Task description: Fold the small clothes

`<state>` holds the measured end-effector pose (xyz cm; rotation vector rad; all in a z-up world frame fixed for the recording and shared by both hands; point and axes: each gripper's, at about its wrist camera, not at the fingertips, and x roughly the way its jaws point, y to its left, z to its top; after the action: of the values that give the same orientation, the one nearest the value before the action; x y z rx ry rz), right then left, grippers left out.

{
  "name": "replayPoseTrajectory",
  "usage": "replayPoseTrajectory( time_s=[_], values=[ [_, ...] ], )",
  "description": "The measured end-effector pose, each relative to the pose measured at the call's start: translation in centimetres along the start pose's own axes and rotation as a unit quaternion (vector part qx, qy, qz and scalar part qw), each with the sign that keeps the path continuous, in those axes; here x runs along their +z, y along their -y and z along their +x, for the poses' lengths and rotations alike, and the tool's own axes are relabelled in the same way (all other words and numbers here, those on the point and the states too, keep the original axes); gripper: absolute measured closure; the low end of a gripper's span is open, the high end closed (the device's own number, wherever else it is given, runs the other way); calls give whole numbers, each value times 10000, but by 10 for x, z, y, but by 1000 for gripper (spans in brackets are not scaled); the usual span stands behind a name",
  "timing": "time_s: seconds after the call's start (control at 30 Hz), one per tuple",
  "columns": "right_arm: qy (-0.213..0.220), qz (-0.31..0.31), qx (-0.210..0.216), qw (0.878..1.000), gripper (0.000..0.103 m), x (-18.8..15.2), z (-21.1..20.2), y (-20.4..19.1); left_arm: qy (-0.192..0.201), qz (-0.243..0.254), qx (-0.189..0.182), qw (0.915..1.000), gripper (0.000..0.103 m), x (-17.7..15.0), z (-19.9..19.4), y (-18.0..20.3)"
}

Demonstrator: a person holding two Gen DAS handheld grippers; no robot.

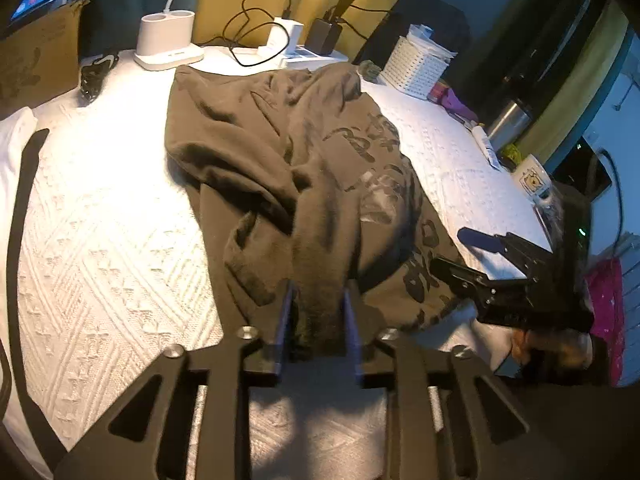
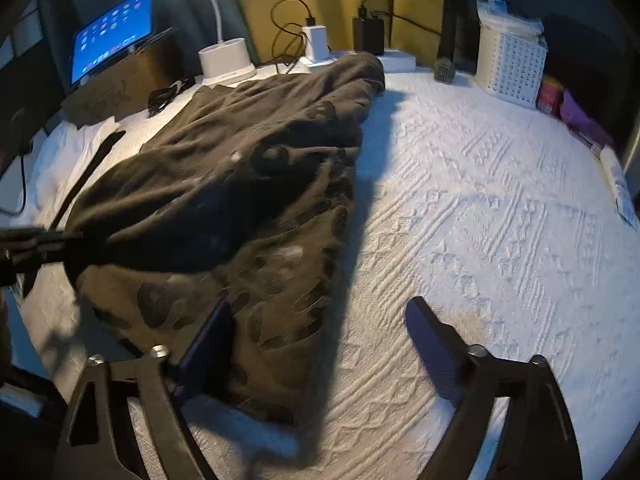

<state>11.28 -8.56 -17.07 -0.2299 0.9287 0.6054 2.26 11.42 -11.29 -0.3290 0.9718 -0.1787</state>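
Left wrist view: left gripper (image 1: 318,320) sits at 6 o'clock, pitched steeply down at the table. Jaws narrow, with a bunched fold of the brown garment (image 1: 304,168) between the two blue pads; the pads press on the cloth, so it is gripped. The garment lies crumpled on the white textured cover (image 1: 100,232), running from centre up toward 12 o'clock, dark printed pattern on its right half. Right gripper (image 1: 472,256) enters at 4 o'clock, fingers pointing toward 10 o'clock, spread apart, near the garment's right edge; contact cannot be told here. This view alone shows a mug (image 1: 532,178) at 3 o'clock and part of a hand (image 1: 552,344) behind the right tool.

Right wrist view: right gripper (image 2: 318,336) at 6 o'clock, also angled down. Jaws wide; left finger (image 2: 208,344) lies over the garment's (image 2: 224,184) near corner, right finger over bare cover (image 2: 500,200). Nothing is pinched. The left tool shows only as a dark blur at 9 o'clock. This view shows what the other crops: a lit tablet (image 2: 112,36) at 10 o'clock, and the white basket (image 2: 510,66) at 1 o'clock.
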Motion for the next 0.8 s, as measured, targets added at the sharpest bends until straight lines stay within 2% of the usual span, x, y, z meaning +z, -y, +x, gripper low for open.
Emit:
replayPoseTrajectory(
  time_s=[0.07, 0.1, 0.3, 0.6, 0.63, 0.7, 0.73, 0.77, 0.8],
  values=[
    [100, -80, 84, 9999, 55, -3, -3, -7, 27, 15, 72, 10000, 77, -3, 4, -2],
    [103, -96, 133, 9998, 57, -4, -4, -10, 35, 31, 162, 9999, 77, -6, 7, -3],
    [193, -358, -10, 9992, 59, -16, -9, -32, 121, 161, 395, 9990, 82, -16, 2, -4],
    [15, -157, -128, 9998, 58, -18, -16, -27, 301, 405, 514, 9974, 81, -4, -26, 1],
    [-4, -138, -187, 9997, 56, -17, -16, -25, 336, 428, 520, 9972, 78, -2, -29, 2],
    [-53, -78, -246, 9997, 43, -15, -17, -20, 428, 437, 537, 9967, 67, 3, -33, 2],
    [-39, -21, -283, 9996, 29, -13, -18, -15, 469, 429, 528, 9966, 60, 6, -34, 3],
    [-15, 28, -315, 9995, 18, -12, -19, -12, 494, 427, 520, 9965, 57, 8, -34, 3],
    [23, 82, -351, 9993, 18, -11, -21, -8, 494, 429, 534, 9964, 57, 11, -33, 3]
  ],
)
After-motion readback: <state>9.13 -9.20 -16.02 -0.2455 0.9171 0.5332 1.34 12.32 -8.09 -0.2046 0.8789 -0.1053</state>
